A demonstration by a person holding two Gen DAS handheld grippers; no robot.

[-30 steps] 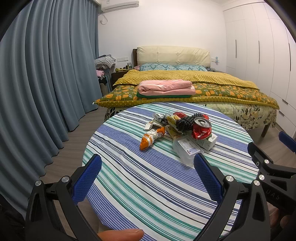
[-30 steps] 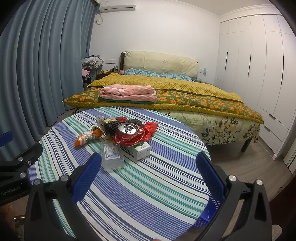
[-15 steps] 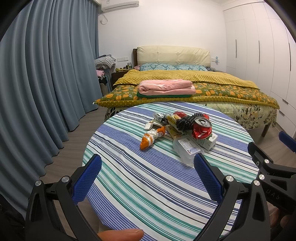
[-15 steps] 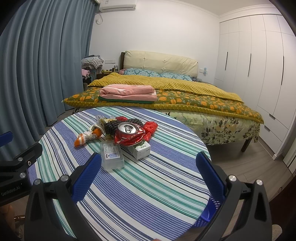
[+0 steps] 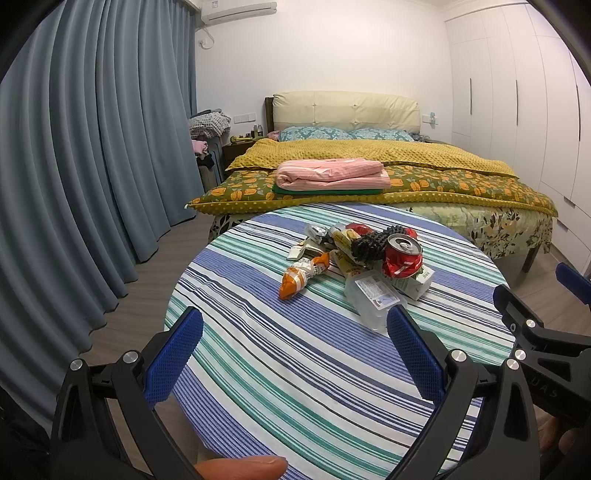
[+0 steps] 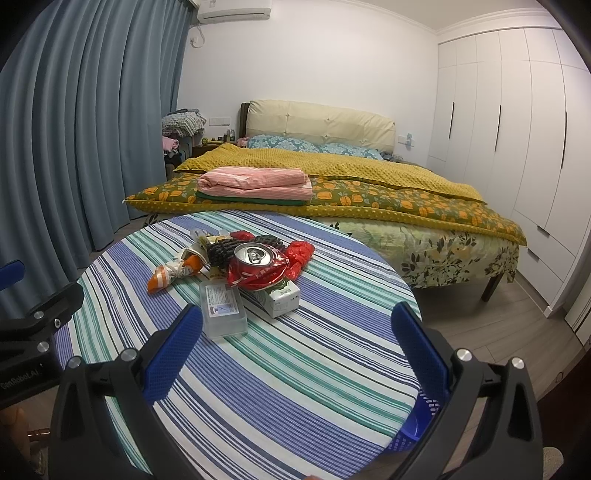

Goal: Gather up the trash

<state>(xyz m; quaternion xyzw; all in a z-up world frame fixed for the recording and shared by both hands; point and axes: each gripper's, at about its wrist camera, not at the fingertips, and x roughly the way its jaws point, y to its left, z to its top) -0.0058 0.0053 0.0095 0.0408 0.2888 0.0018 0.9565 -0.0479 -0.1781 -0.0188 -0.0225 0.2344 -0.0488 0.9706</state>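
Two tools, our left tool [image 5: 293,356] and right tool [image 6: 295,350], hang spread and empty. We see the orange wrapper [image 5: 301,275] at frame centre on the counter [image 5: 295,369], its long axis slanting lower left to upper right.

Blue-grey curtains [image 5: 85,155] hang along the left wall beneath an air conditioner [image 5: 238,8]. A bed [image 6: 369,184] with a cream headboard [image 5: 345,110] carries a mustard blanket and folded pink bedding [image 5: 330,172]. White wardrobes [image 6: 517,122] line the right wall.

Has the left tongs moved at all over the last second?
No. The left tongs frame the striped table and the clear box exactly as before, open and off the trash.
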